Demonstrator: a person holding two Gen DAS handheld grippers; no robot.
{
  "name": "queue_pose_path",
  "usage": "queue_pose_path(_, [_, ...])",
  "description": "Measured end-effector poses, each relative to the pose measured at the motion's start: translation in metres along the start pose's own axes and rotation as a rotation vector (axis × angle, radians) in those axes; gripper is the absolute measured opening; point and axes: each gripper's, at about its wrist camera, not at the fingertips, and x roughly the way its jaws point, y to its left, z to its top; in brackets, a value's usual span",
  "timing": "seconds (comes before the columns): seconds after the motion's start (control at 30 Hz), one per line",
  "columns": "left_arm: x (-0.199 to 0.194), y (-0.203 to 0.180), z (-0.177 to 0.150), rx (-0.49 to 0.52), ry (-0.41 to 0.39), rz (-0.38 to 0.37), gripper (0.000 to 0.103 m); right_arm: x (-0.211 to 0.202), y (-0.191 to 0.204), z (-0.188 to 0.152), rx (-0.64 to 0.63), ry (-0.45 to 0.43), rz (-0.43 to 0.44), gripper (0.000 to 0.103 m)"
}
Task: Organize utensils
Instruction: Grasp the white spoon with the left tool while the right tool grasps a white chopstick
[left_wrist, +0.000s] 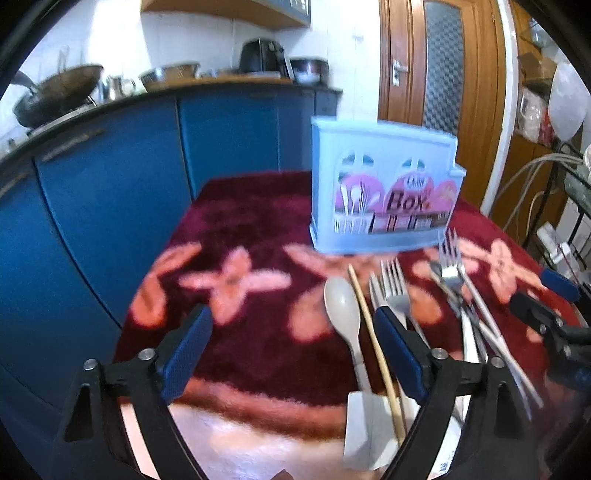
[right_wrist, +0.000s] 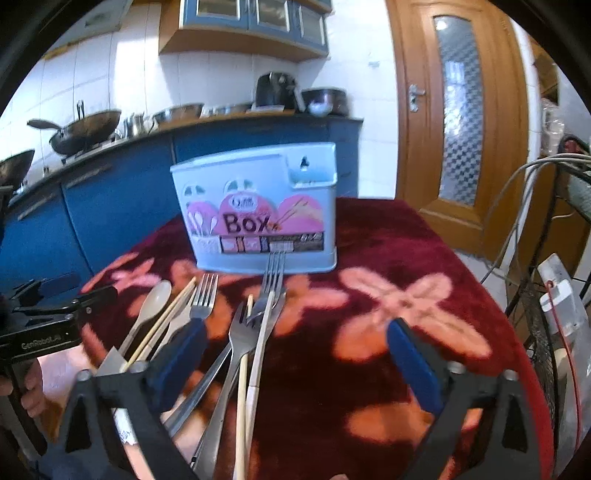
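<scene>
Judging from the left wrist view, the sorting has not really begun. The left gripper (left_wrist: 291, 350) hovers low over the dark red flowered cloth (left_wrist: 236, 229) with its blue pads spread wide and nothing between them. Just to its right lies the loose heap of utensils: a pale plastic spoon (left_wrist: 343, 306), a wooden chopstick (left_wrist: 373, 343) beside it, a fork (left_wrist: 395, 288) partly behind the right-hand pad, and a second fork (left_wrist: 450, 258) with long metal handles crossing under it. The light blue utensil box (left_wrist: 380, 192) stands upright further back on the cloth, just beyond the fork tips, and nothing shows above its rim. The right gripper (left_wrist: 546, 302) enters at the far right edge.

From the right wrist view, the same picture holds. The right gripper (right_wrist: 295, 350) is also released, pads well apart, gripping nothing, with the tangle of forks (right_wrist: 251, 332) and chopsticks (right_wrist: 243, 384) lying on the cloth between its pads, towards the left one. The spoon (right_wrist: 151, 302) and another chopstick pair lie further left, near the left gripper (right_wrist: 62, 295). The box (right_wrist: 258, 210) stands behind them, one fork's tines touching or nearly touching its base. No utensil appears to sit in it, though its inside is hidden, so every piece is seemingly left to pick up and place.
</scene>
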Motion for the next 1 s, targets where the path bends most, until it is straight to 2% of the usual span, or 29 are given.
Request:
queue_pose_path(0.1, [0.013, 0.002, -0.005, -0.019, 0.06, -0.017, 0.078, 0.013, 0.0, -0.002, 0.013, 0.074, 0.032, 0.072])
queue_pose_path(0.23, [0.029, 0.0, -0.011, -0.043, 0.135, -0.079, 0.068, 0.027, -0.001, -0.006, 0.022, 0.144, 0.058, 0.057])
queue_pose_path(0.3, [0.032, -0.002, -0.011, -0.041, 0.15, -0.105, 0.064, 0.031, -0.002, -0.007, 0.028, 0.169, 0.07, 0.049])
queue_pose_path(0.33, [0.034, -0.003, -0.01, -0.034, 0.161, -0.11, 0.06, 0.032, -0.003, -0.007, 0.035, 0.175, 0.08, 0.048])
queue_pose_path(0.4, [0.039, -0.006, -0.009, -0.022, 0.181, -0.122, 0.058, 0.035, -0.005, -0.005, 0.043, 0.197, 0.092, 0.038])
queue_pose_path(0.6, [0.049, -0.007, -0.001, -0.032, 0.21, -0.162, 0.046, 0.045, -0.012, -0.003, 0.064, 0.244, 0.116, 0.015])
queue_pose_path(0.67, [0.052, -0.007, 0.001, -0.044, 0.222, -0.181, 0.041, 0.045, -0.015, -0.003, 0.078, 0.247, 0.129, 0.013])
queue_pose_path(0.77, [0.053, -0.008, 0.002, -0.042, 0.224, -0.207, 0.022, 0.043, -0.019, -0.001, 0.105, 0.242, 0.148, 0.01])
queue_pose_path(1.0, [0.042, -0.007, -0.001, -0.055, 0.221, -0.221, 0.02, 0.03, -0.024, 0.004, 0.093, 0.21, 0.119, 0.006])
